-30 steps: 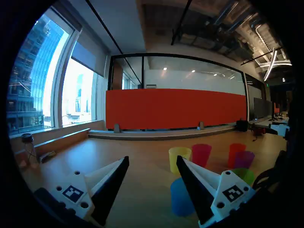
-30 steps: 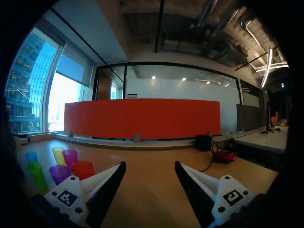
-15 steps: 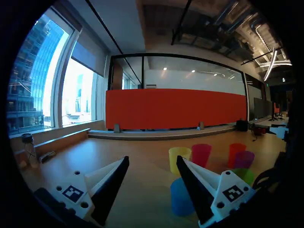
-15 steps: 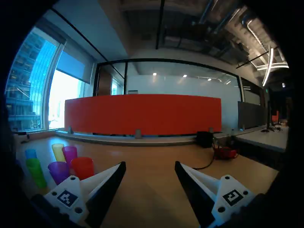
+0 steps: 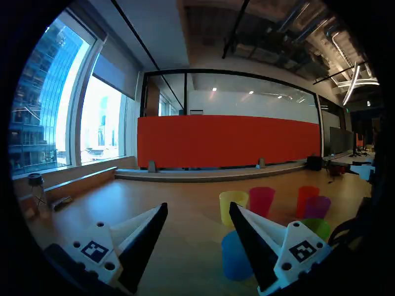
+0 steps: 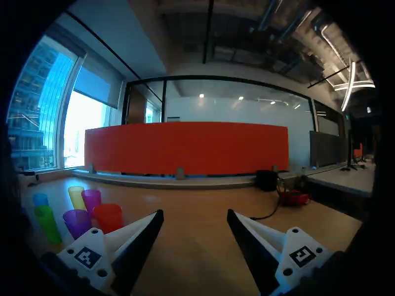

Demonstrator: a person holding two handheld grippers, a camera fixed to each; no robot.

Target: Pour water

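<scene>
— How's the left gripper (image 5: 197,206) built?
— White wedge fingers (image 5: 129,231) with black inner faces, each bearing a square black-and-white marker (image 5: 94,250) among dark screw holes (image 5: 100,225).
— And the right gripper (image 6: 194,213)?
— Same shapes, same colours.

Left gripper view:
- blue cup (image 5: 233,256), just this side of yellow cup (image 5: 233,206): right half hidden behind left gripper (image 5: 197,205) finger (image 5: 254,237).
- green cup (image 5: 318,227), right of yellow cup: base hidden behind same finger's block.
- red cup (image 5: 306,195): lower right covered by purple cup (image 5: 317,206).
- small bottle (image 5: 38,197), far left of yellow cup: too dim to tell contents.

Right gripper view:
- red cup (image 6: 107,216): base hidden behind right gripper (image 6: 195,213) finger (image 6: 133,241).
- cup interiors not discernible.
</scene>
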